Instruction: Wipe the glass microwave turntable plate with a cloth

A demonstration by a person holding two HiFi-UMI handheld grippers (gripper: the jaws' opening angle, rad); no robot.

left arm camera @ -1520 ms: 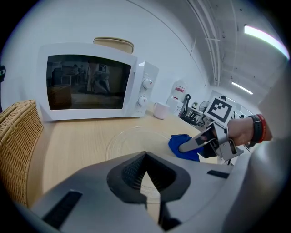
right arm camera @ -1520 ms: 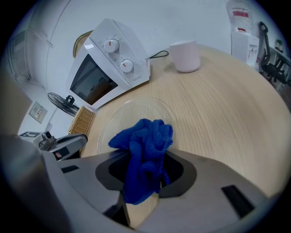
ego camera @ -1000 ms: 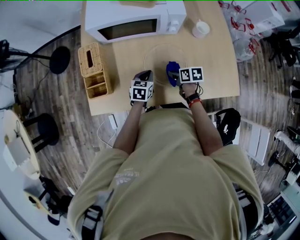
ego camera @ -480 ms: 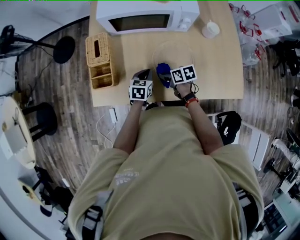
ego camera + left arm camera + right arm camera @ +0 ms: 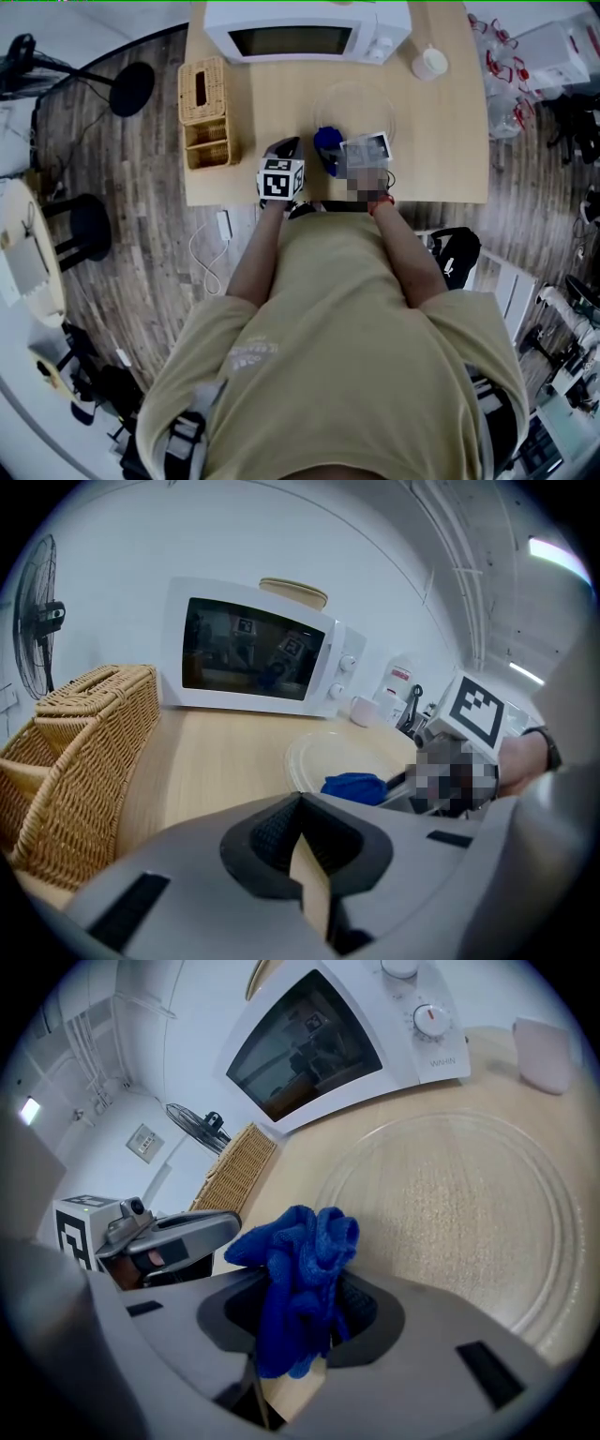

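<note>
The clear glass turntable plate lies flat on the wooden table in front of the microwave. My right gripper is shut on a bunched blue cloth at the plate's near left rim. In the right gripper view the cloth sticks up from the right gripper and the plate spreads out just beyond it. My left gripper rests to the left of the plate, off the glass. In its own view the left gripper has its jaws closed together, with nothing between them.
A wicker tissue box and basket stand at the table's left edge. A white cup sits at the back right beside the microwave. The table's near edge runs just below both grippers.
My right gripper has carried the blue cloth leftward along the plate's near rim, closer to my left gripper. The left gripper has stayed where it was.
</note>
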